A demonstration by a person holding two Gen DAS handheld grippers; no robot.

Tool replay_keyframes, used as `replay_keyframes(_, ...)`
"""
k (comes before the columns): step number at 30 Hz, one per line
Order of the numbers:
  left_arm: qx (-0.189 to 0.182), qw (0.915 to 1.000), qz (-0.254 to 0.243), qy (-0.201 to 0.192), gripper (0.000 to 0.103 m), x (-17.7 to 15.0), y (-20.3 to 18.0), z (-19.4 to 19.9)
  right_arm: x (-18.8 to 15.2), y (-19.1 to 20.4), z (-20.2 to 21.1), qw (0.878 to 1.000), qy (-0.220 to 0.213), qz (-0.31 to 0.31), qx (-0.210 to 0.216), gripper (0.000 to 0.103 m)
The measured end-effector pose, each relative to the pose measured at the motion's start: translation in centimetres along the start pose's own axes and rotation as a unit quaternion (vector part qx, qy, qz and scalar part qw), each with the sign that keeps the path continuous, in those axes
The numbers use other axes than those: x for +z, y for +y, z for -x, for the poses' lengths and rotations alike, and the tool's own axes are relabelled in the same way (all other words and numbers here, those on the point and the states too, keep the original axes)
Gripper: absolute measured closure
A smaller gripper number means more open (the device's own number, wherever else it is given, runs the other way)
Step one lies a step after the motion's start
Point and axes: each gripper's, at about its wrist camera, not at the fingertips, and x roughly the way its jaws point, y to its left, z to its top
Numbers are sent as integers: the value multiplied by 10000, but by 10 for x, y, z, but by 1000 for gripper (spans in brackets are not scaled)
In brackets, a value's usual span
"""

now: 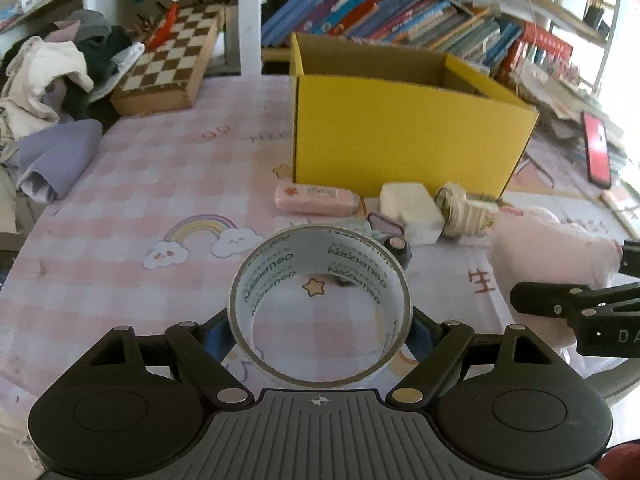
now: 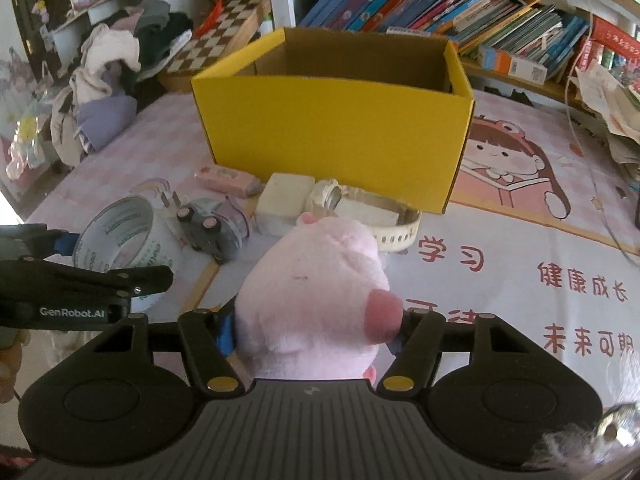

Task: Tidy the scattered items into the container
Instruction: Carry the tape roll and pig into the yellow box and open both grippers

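Observation:
My left gripper [image 1: 320,328] is shut on a roll of clear tape [image 1: 320,304], held on edge just above the table; the roll also shows in the right wrist view [image 2: 120,236]. My right gripper [image 2: 316,328] is shut on a pink plush toy [image 2: 316,280], which shows at the right in the left wrist view [image 1: 548,256]. The open yellow cardboard box [image 1: 404,132] stands behind, also in the right wrist view [image 2: 336,128]. In front of it lie a pink eraser [image 1: 316,199], a white block [image 1: 412,208], a roll of white strip [image 1: 464,210] and a small grey toy car [image 2: 208,232].
A chessboard box [image 1: 168,68] and a heap of clothes [image 1: 52,76] sit at the back left. Shelves of books [image 1: 400,12] run behind the box. A red phone [image 1: 596,148] and stacked papers [image 2: 616,108] lie at the right. The table has a pink cartoon cloth [image 2: 540,240].

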Motion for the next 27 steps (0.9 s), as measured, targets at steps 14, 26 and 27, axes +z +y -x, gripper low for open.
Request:
replay_keyframes(14,-151,9962,-99,-856,18,24,2,41,15,8,45,9961,-858,181,-124,40)
replay_keyframes(26,-119,9876,-519,-1476,18,91,-19,38,80,-20,46,9892,-1436,265,-95,39)
replay_keyframes(27,-106,9866,-570,-1526,18,98,-21,37,86,-23,44,9887,-1473,281,-76,39)
